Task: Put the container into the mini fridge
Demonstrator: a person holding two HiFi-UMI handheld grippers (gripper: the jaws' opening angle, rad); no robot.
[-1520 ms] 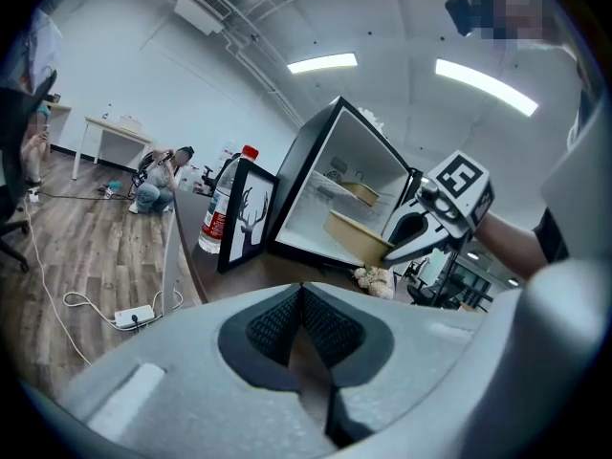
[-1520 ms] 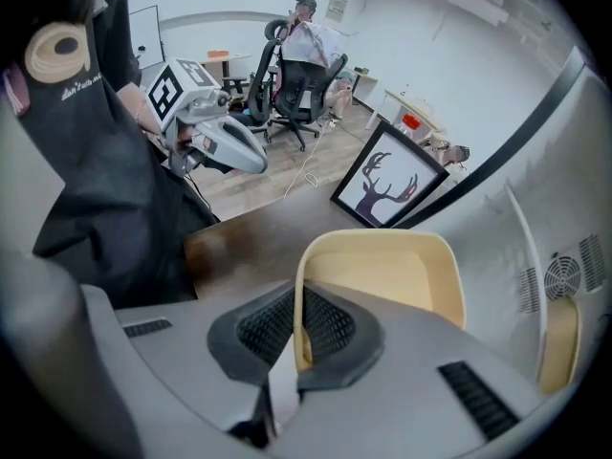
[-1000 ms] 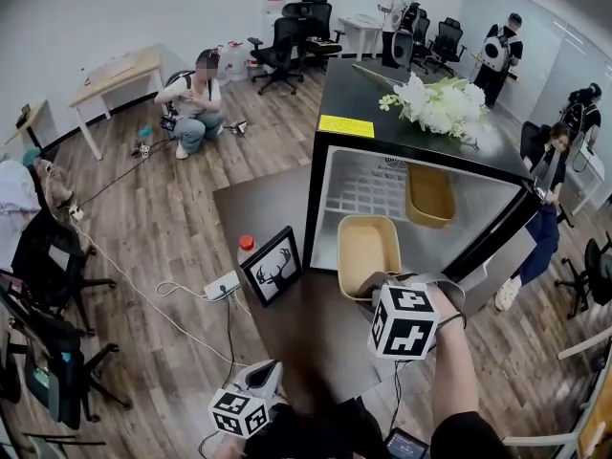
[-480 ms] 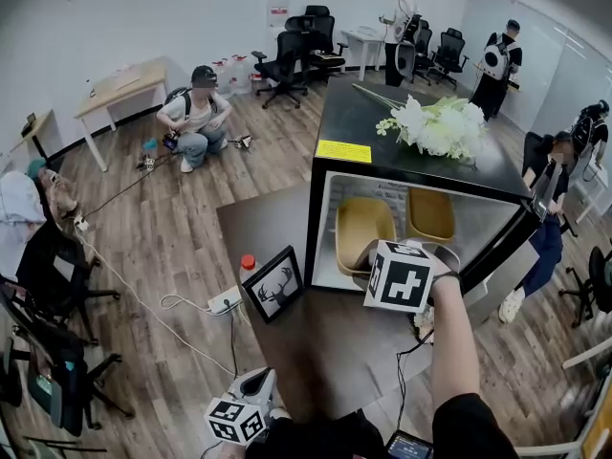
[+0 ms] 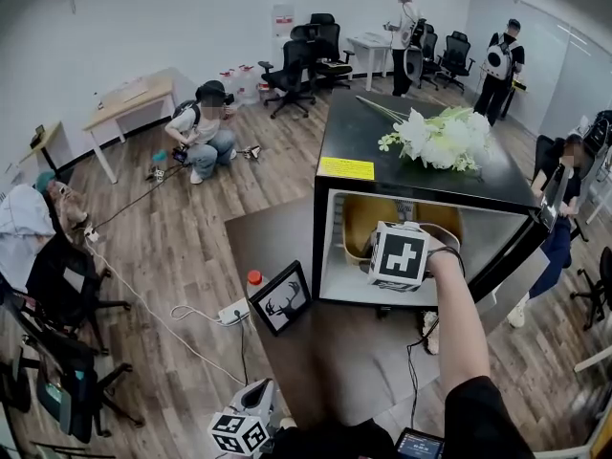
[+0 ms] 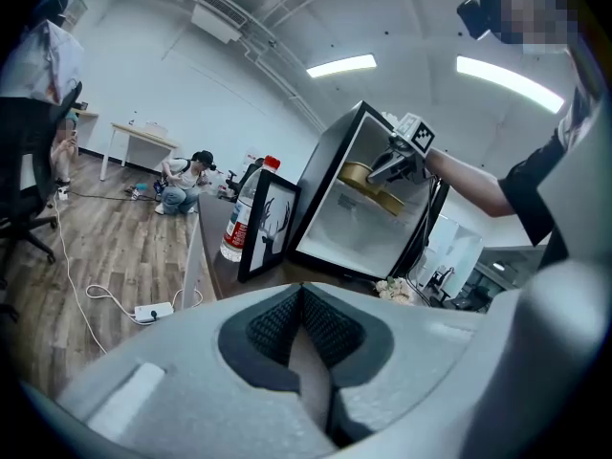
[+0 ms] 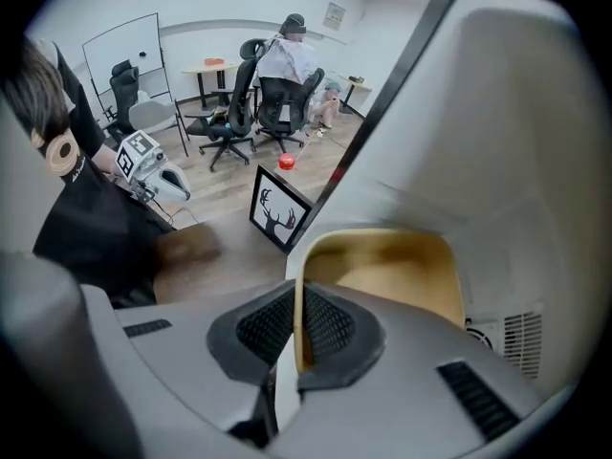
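The black mini fridge (image 5: 337, 220) stands open on a dark table (image 5: 325, 352); its door (image 5: 512, 256) swings out to the right. My right gripper (image 5: 392, 247) reaches into the opening, shut on the rim of a tan container (image 5: 356, 224). In the right gripper view the pads (image 7: 308, 328) pinch the thin wall of the container (image 7: 392, 271) against the white fridge interior. A second tan container (image 5: 448, 226) sits further right inside. My left gripper (image 5: 247, 421) hangs low near the table's front edge, shut (image 6: 298, 299) with nothing between its pads.
White flowers (image 5: 435, 134) lie on the fridge top. A framed deer picture (image 5: 283, 299) and a red-capped bottle (image 5: 253, 280) stand left of the fridge. A power strip (image 5: 233, 311) and cables lie on the floor. Office chairs (image 5: 57, 295) and several people are around.
My right gripper has carried the tan container from in front of the fridge up and into its opening. The left gripper has stayed low near the table's front edge.
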